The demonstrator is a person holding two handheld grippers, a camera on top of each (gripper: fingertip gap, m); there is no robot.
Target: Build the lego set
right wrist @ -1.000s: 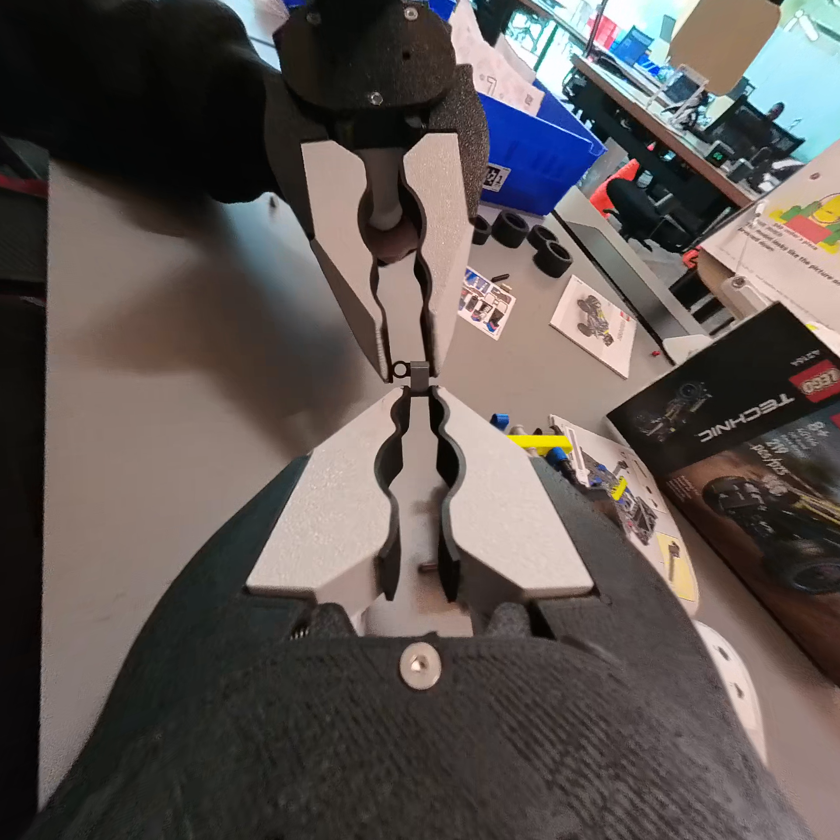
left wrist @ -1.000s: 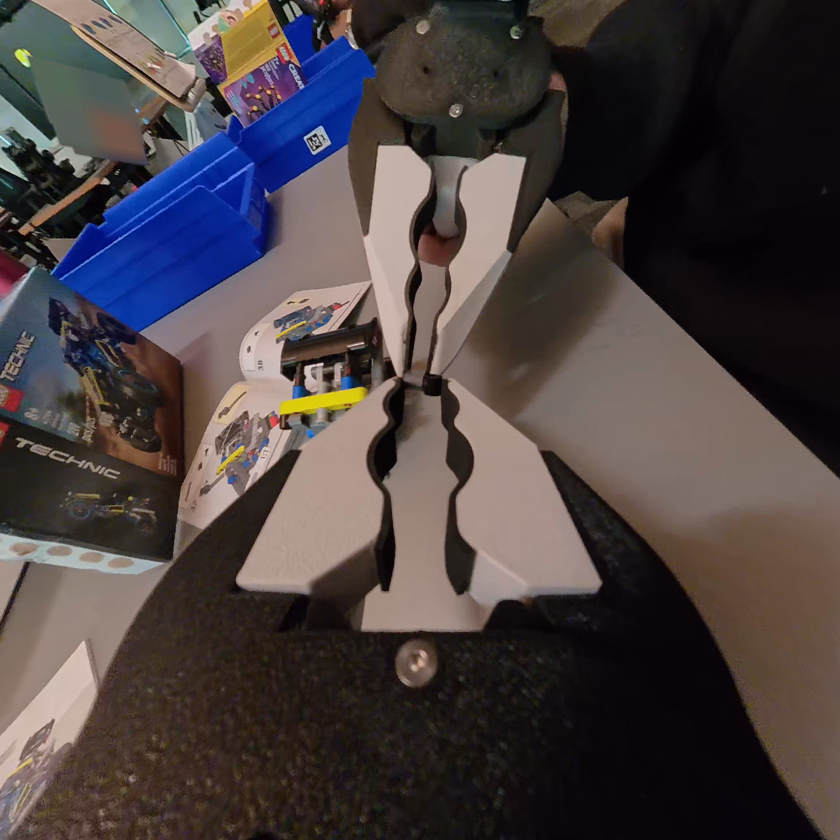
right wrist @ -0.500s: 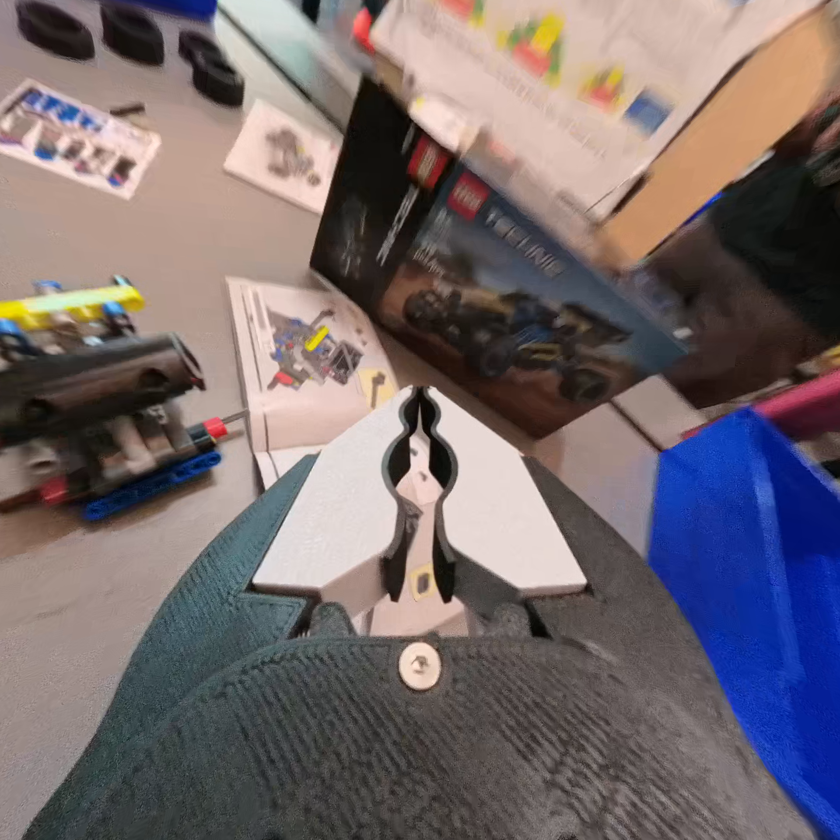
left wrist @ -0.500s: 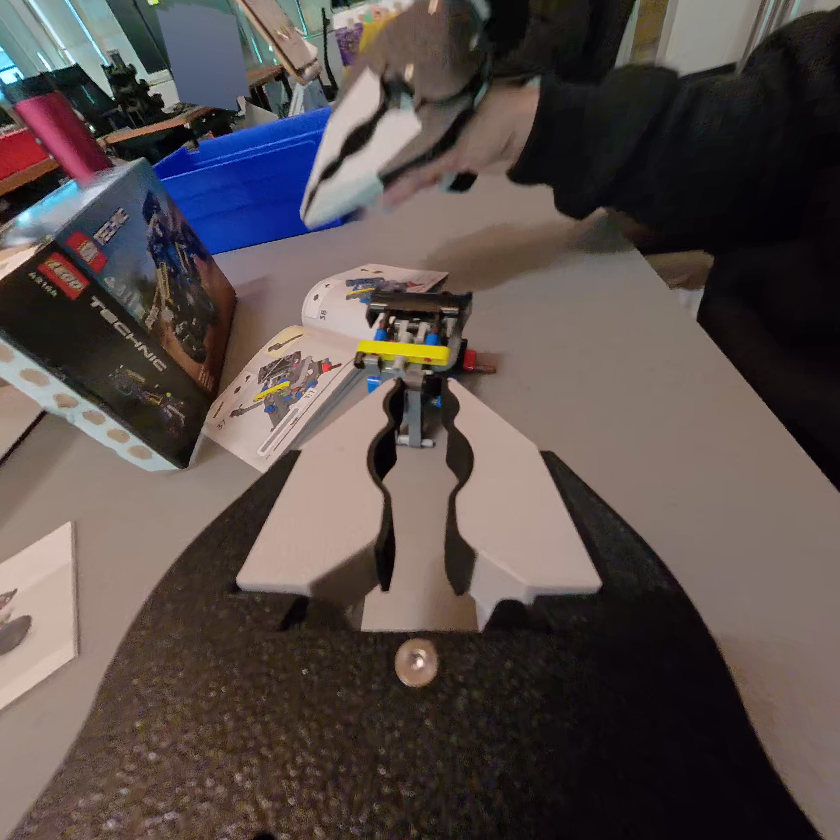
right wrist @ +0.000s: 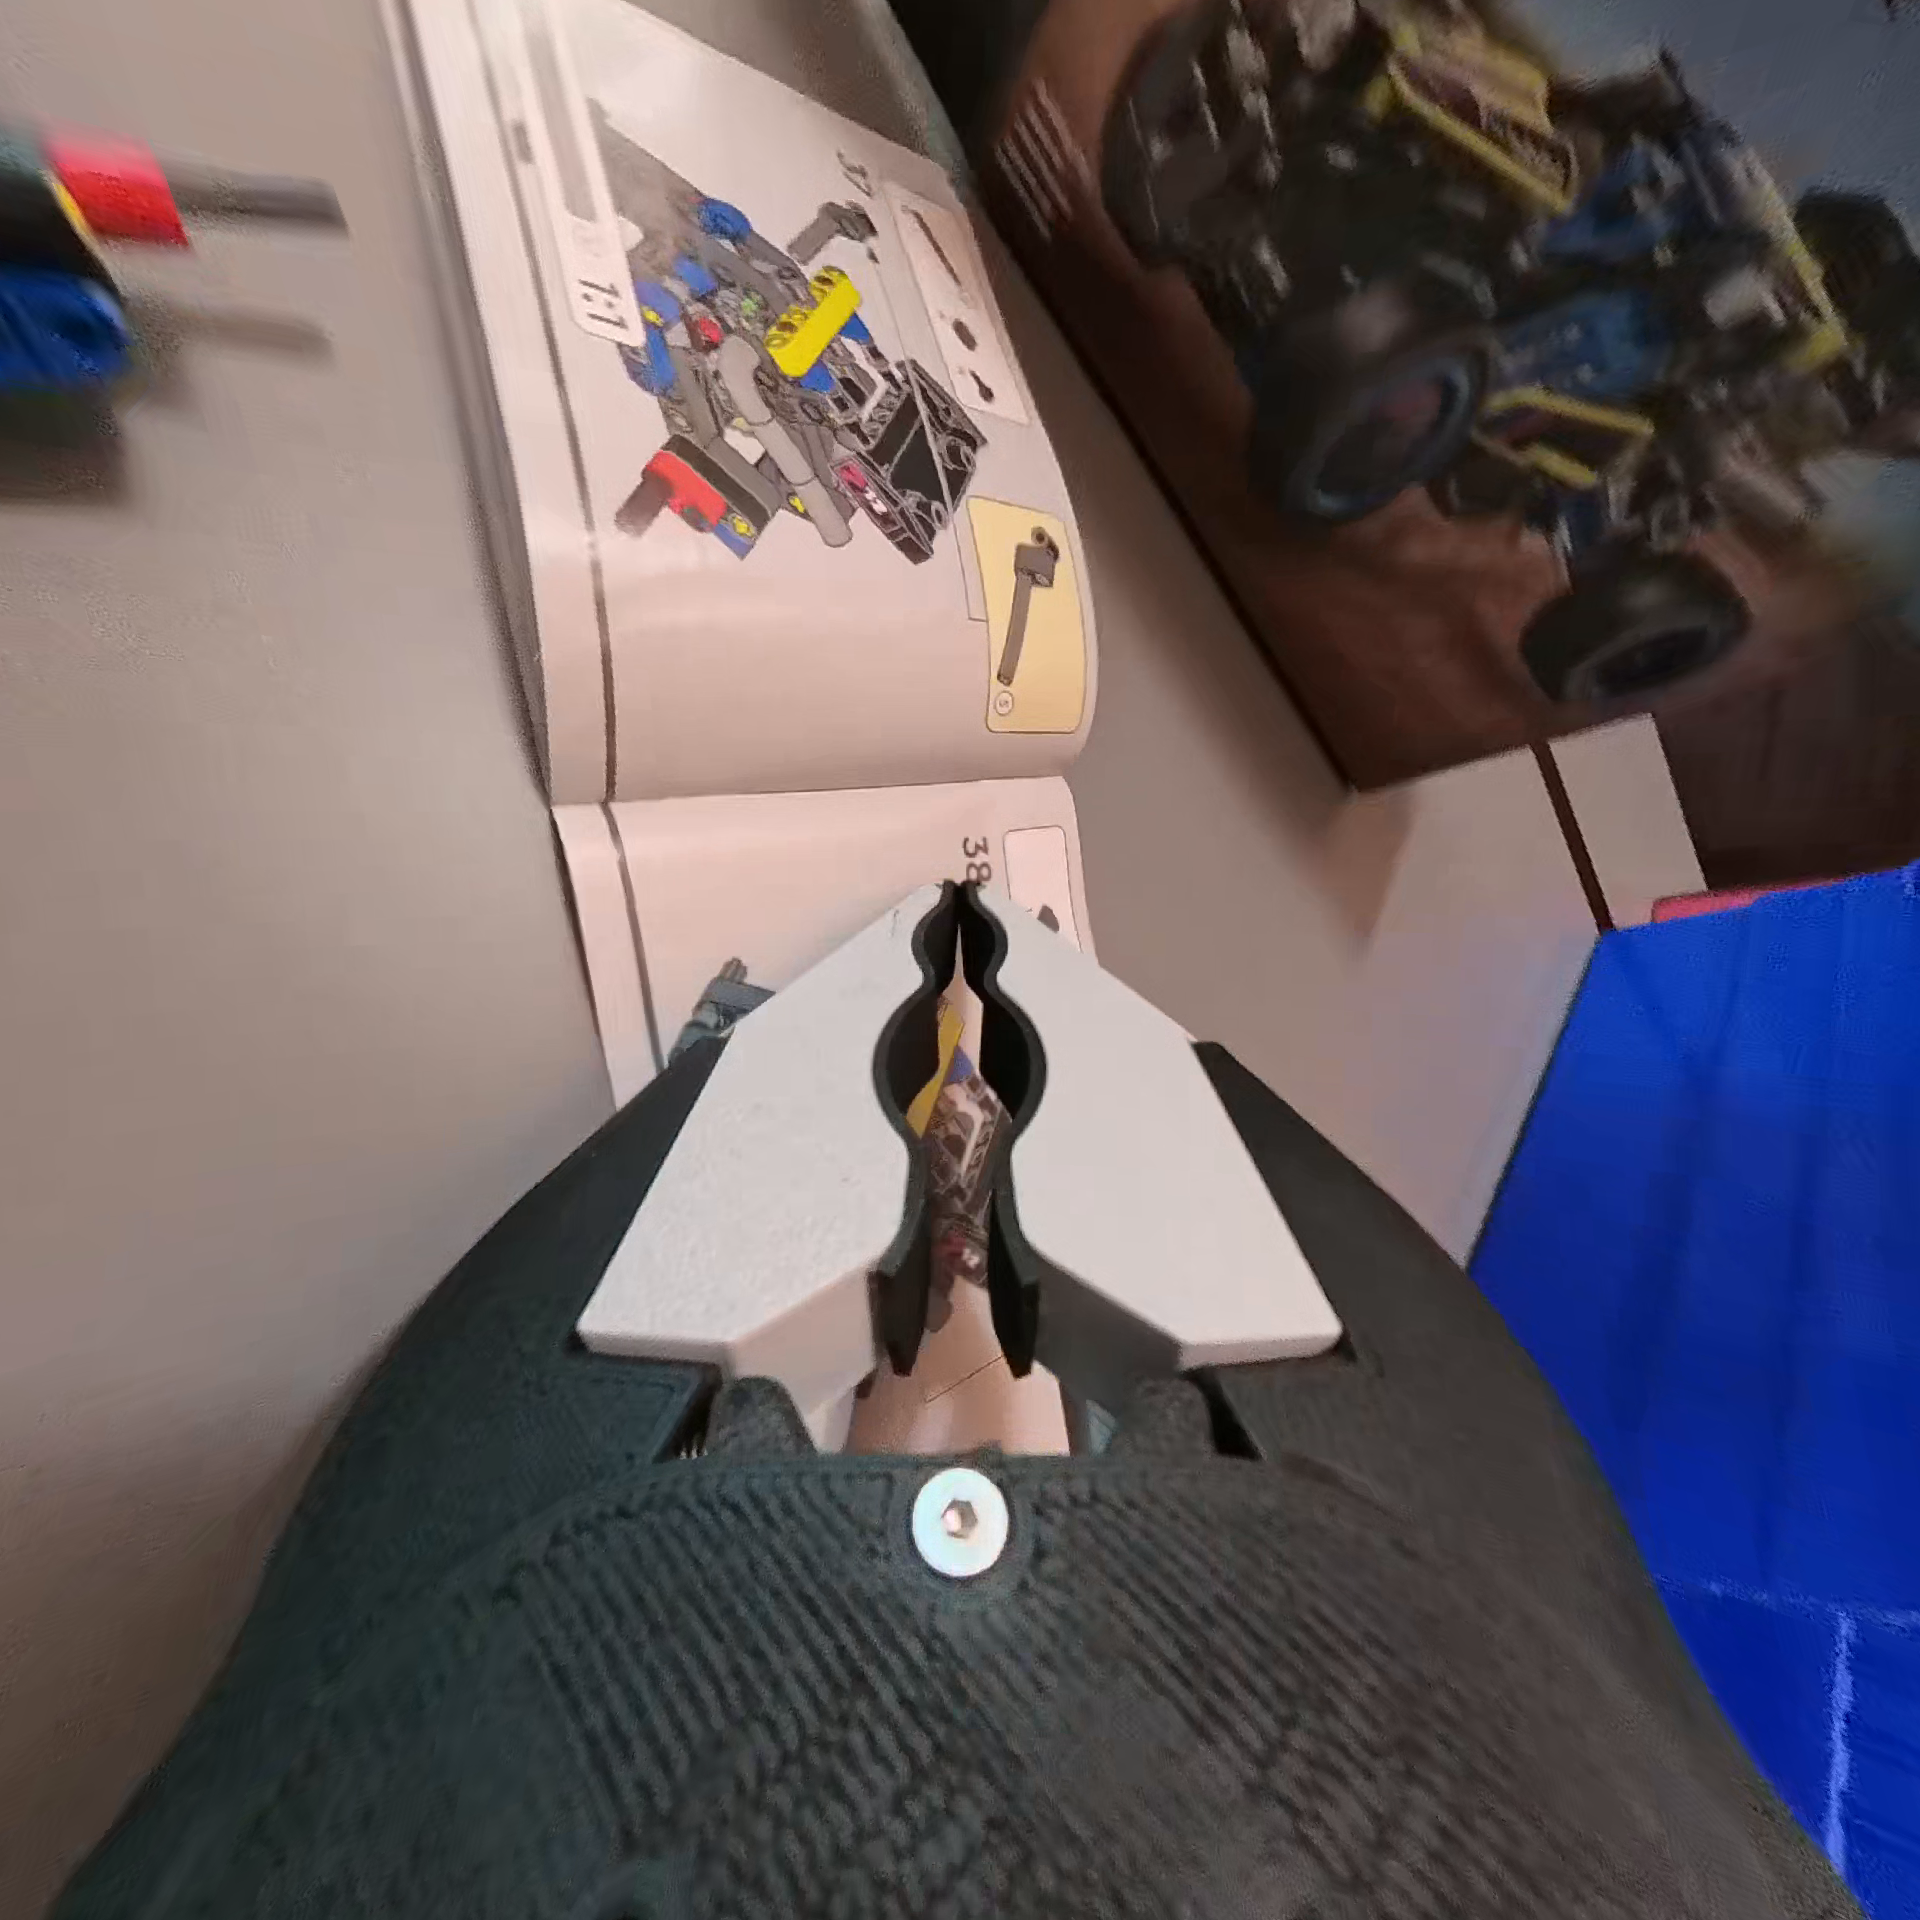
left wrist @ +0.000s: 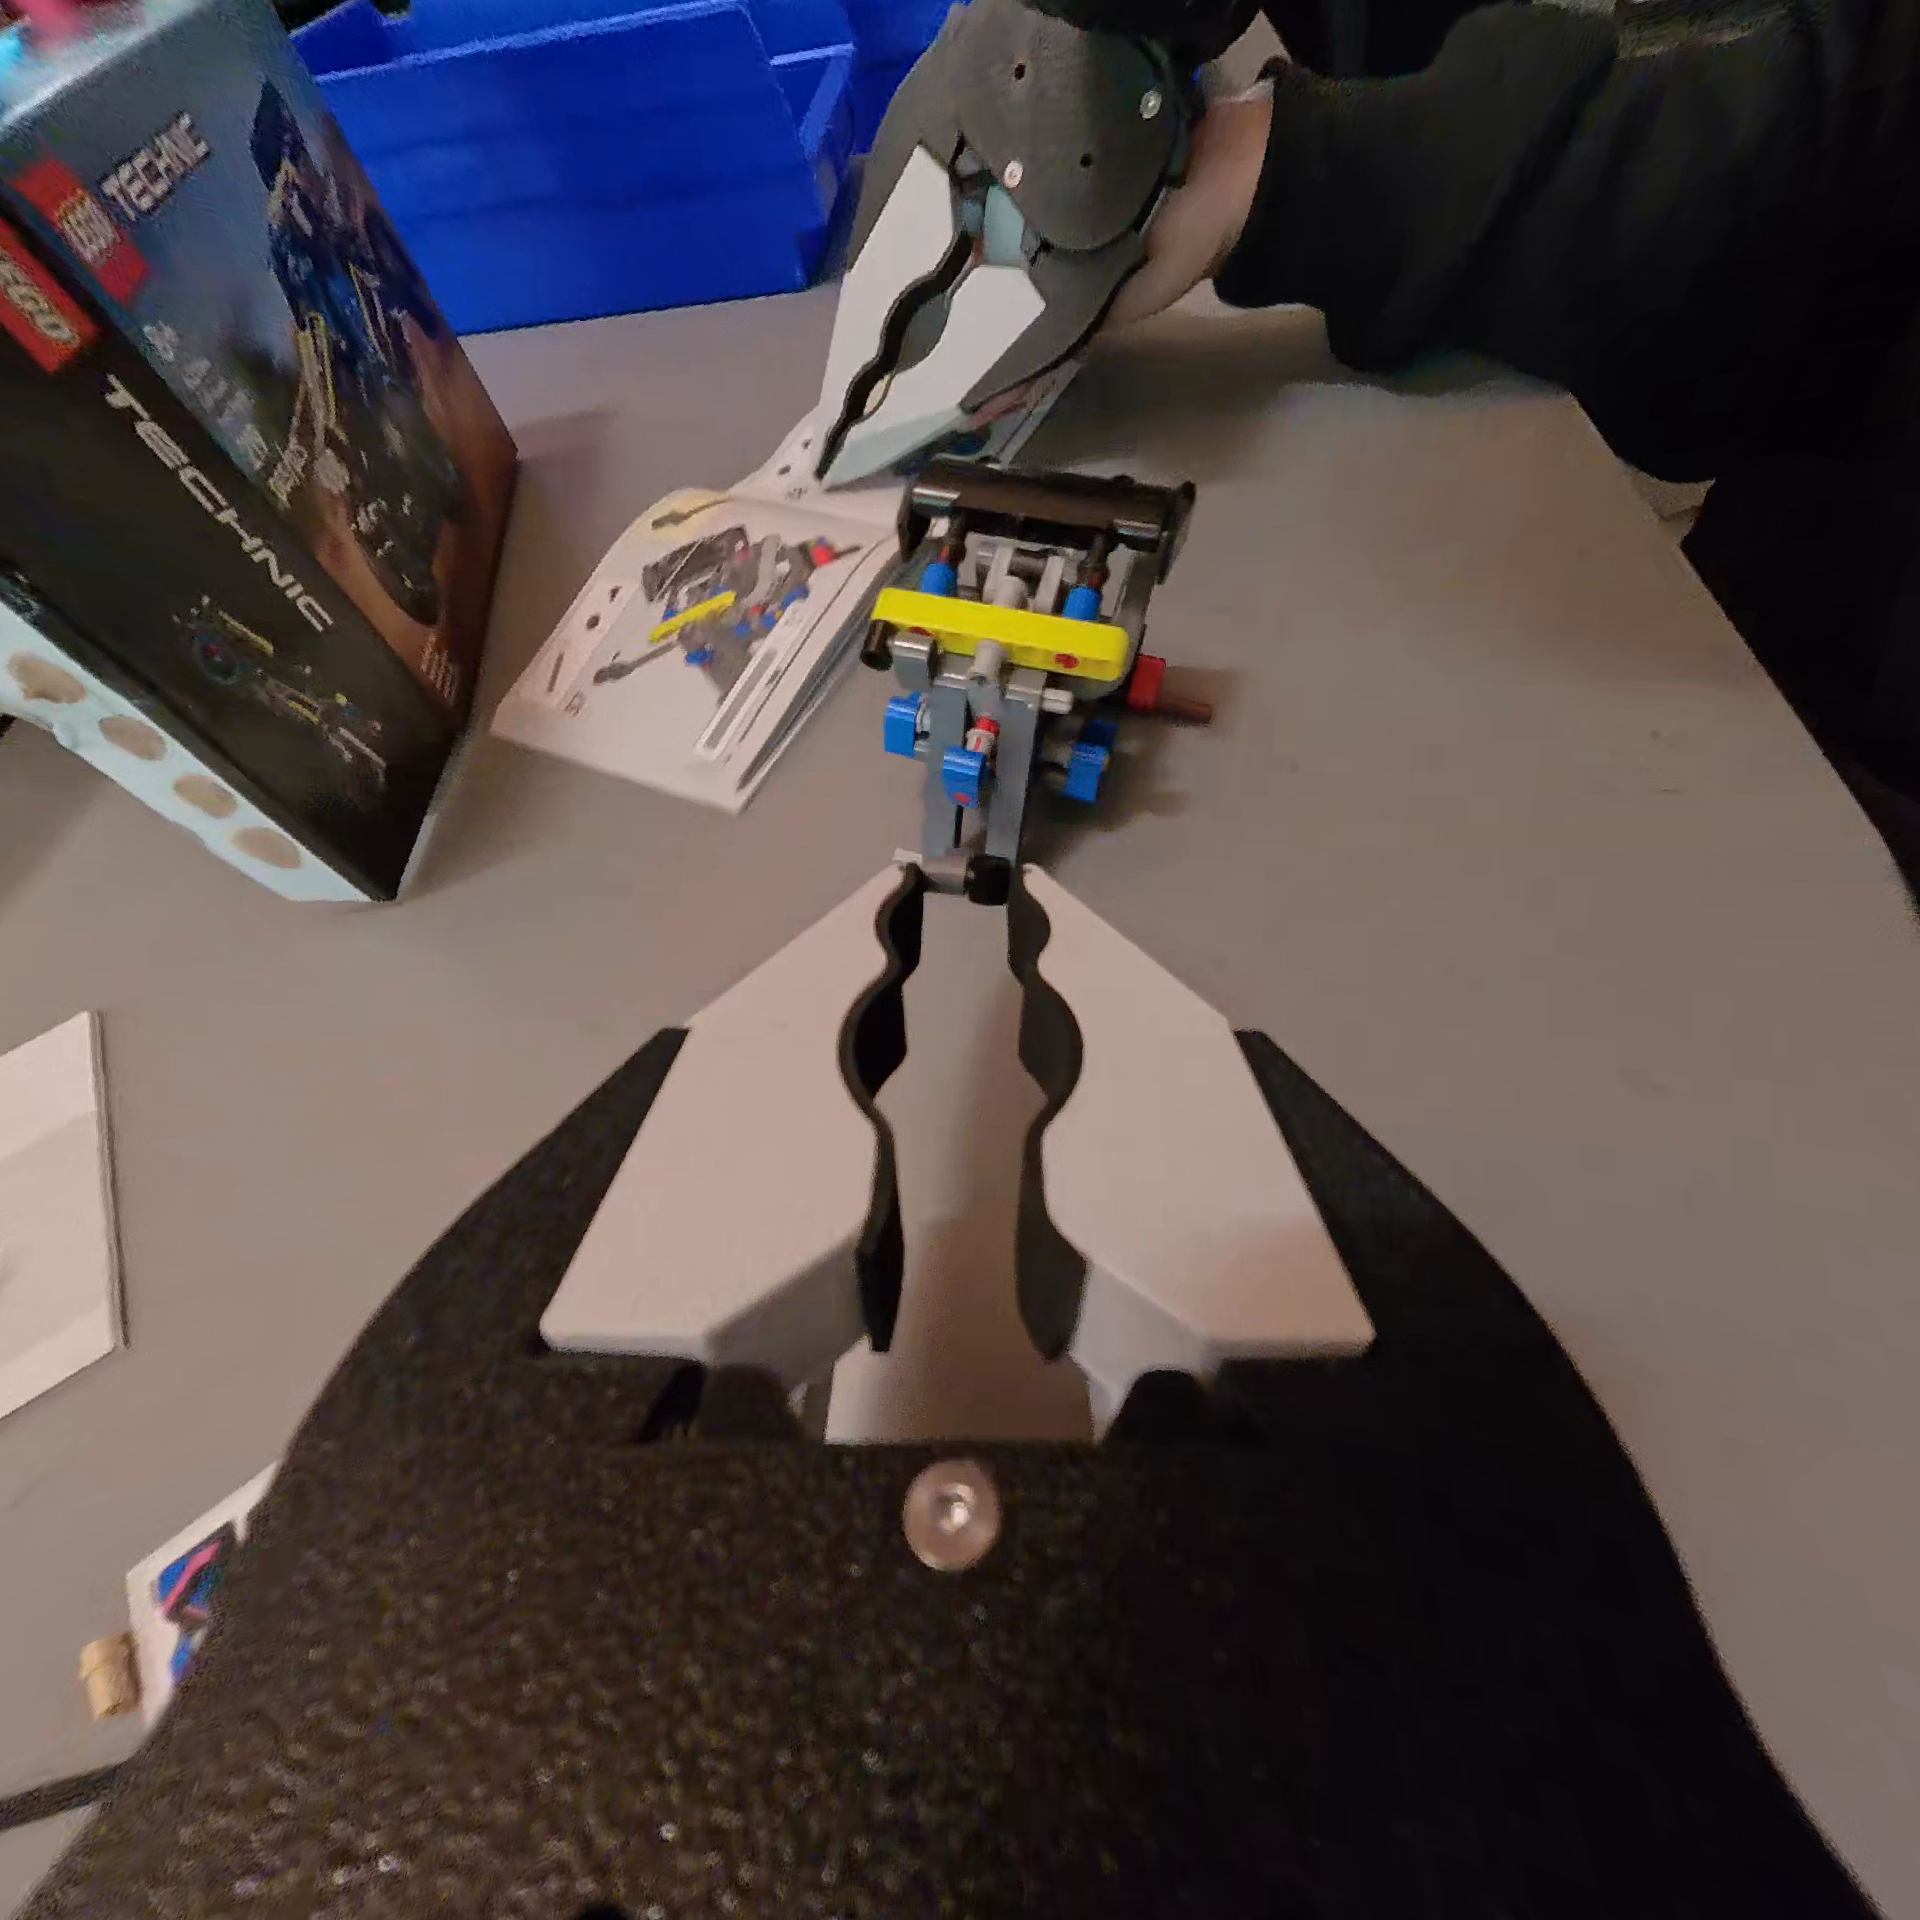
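A brick assembly (left wrist: 1003, 634) with a yellow beam, blue pins and a black roller stands on the grey table (left wrist: 1455, 935). My left gripper (left wrist: 961, 883) is shut on the end of its grey arm, where a black pin sits between the fingertips. My right gripper (right wrist: 958, 896) is shut with nothing seen between its tips. It points down at an open instruction booklet (right wrist: 790, 644). In the left wrist view the right gripper (left wrist: 831, 473) touches the booklet (left wrist: 707, 665) just behind the assembly. The assembly shows blurred at the left edge of the right wrist view (right wrist: 73, 270).
A dark toy box (left wrist: 229, 468) stands left of the booklet and also shows in the right wrist view (right wrist: 1507, 364). Blue bins (left wrist: 582, 156) stand behind, one close at the right (right wrist: 1714, 1247). A white sheet (left wrist: 52, 1195) lies at the left. A person's dark sleeve (left wrist: 1558, 208) reaches in. Some 25 centimetres of space lies between my two pairs of fingers.
A second ago the grippers met tip to tip, the right one pinching a small grey piece. The right has let it go, shut fully and swung to the booklet. The left lowered toward the table.
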